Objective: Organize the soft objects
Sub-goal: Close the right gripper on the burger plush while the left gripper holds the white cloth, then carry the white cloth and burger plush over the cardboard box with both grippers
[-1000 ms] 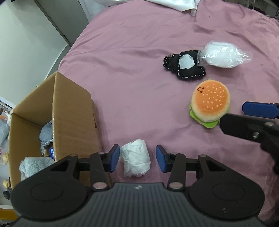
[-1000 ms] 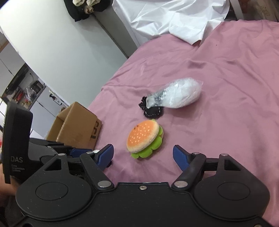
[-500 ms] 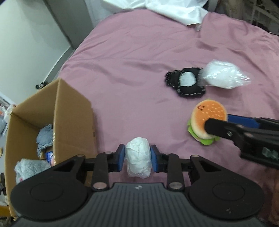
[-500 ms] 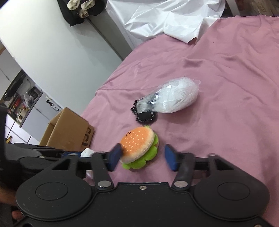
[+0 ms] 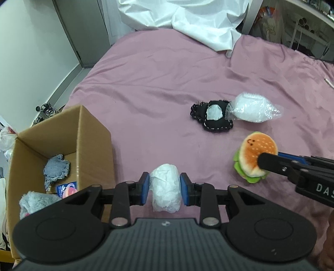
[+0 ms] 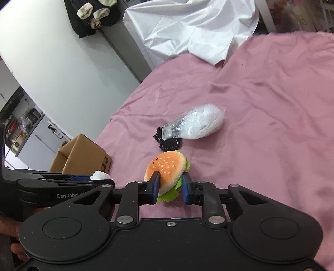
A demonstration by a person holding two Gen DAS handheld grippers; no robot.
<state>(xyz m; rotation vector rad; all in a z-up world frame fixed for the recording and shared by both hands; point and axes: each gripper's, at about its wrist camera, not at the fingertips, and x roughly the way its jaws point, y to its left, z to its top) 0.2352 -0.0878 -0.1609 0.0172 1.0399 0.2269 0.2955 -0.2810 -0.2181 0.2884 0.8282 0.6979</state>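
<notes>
My left gripper (image 5: 165, 188) is shut on a white wrapped soft bundle (image 5: 165, 187), held above the pink bedspread next to an open cardboard box (image 5: 62, 137). My right gripper (image 6: 170, 186) is shut on a plush hamburger (image 6: 167, 168), which also shows in the left wrist view (image 5: 253, 154). A black stitched plush (image 5: 213, 116) and a white soft item in clear plastic (image 5: 251, 110) lie together further back on the bed; both show in the right wrist view, plush (image 6: 169, 143) and bag (image 6: 198, 125).
The box holds a grey-blue cloth (image 5: 56, 171), a fluffy grey item (image 5: 35, 203) and a small printed pack (image 5: 66, 187). A white sheet (image 5: 187, 18) lies at the bed's far end. The bed's left edge drops to the floor by a wall.
Both grippers closed: the left on the white bundle, the right on the hamburger. Both have since lifted, with more of the room now in view.
</notes>
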